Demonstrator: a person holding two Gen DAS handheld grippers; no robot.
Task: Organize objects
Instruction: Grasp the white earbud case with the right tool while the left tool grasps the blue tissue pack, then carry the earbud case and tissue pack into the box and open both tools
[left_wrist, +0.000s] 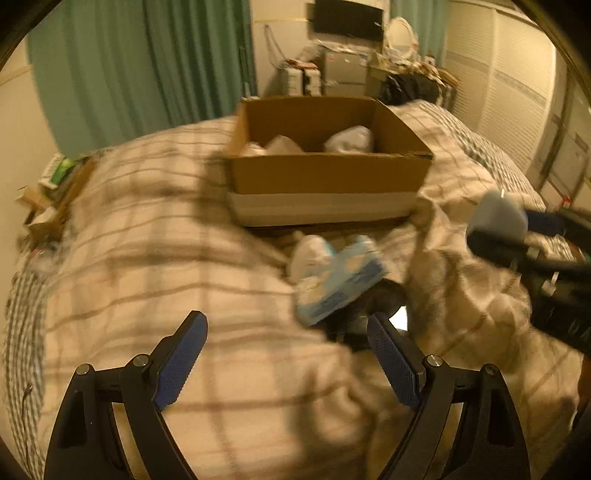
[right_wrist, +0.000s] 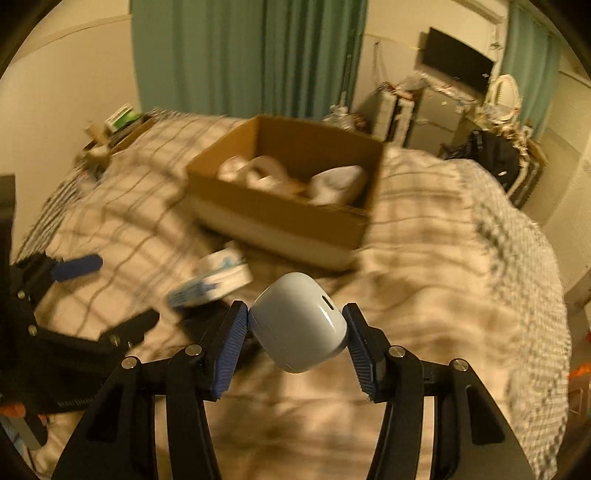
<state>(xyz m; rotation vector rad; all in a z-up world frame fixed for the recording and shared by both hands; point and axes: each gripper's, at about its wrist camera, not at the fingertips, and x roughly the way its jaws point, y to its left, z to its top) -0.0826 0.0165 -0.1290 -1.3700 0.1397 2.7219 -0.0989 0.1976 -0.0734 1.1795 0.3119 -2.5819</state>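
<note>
- While its jaws stand spread and empty, the left gripper (left_wrist: 286, 363) hovers over the checked blanket (left_wrist: 147, 258); one blue-white packet (left_wrist: 338, 284) lies ahead, before one cardboard box (left_wrist: 325, 173).
- Right wrist view: the right gripper (right_wrist: 295, 332) pinches one pale rounded case (right_wrist: 299, 321) above the blanket, near that box, which holds several white items (right_wrist: 295, 181), too blurred to count.

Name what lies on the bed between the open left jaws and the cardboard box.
A blue-and-white packet on the checked blanket, seen in the left wrist view before the cardboard box.
</note>
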